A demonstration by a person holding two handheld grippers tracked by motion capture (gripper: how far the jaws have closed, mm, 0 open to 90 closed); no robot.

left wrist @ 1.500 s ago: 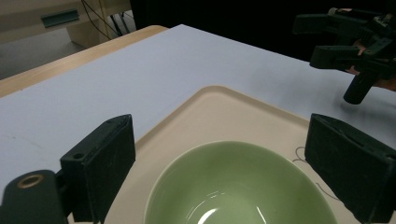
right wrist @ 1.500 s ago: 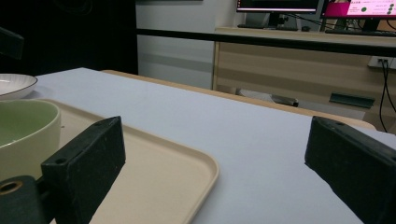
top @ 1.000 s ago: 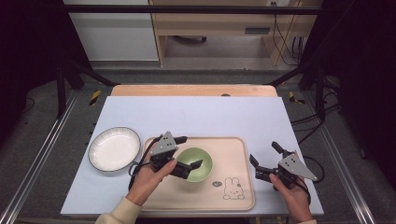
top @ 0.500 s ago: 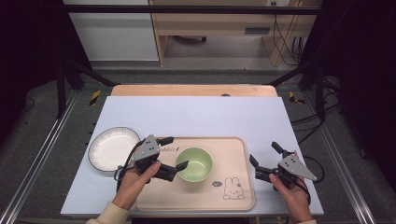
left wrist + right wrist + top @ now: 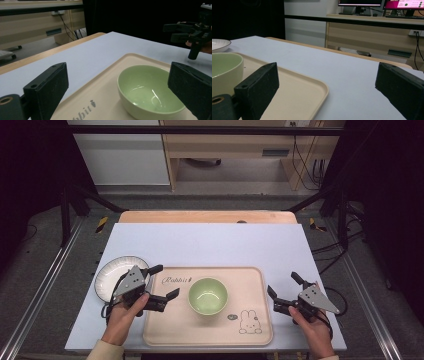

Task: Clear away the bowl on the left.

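Jaws wide and empty on both grippers; left gripper (image 5: 164, 281) has drawn back off the green bowl (image 5: 208, 295)

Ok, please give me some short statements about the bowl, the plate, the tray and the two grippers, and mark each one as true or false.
1. The green bowl stands on the tray. True.
2. The left gripper is shut on the bowl. False: its jaws are open, and the bowl sits free beside them.
3. The white plate lies on the tray too. False: it lies on the table, left of the tray.
4. The right gripper is open and holds nothing. True.
5. The bowl is full of food. False: it is empty.
6. The tray has a rabbit drawing near the bowl. True.
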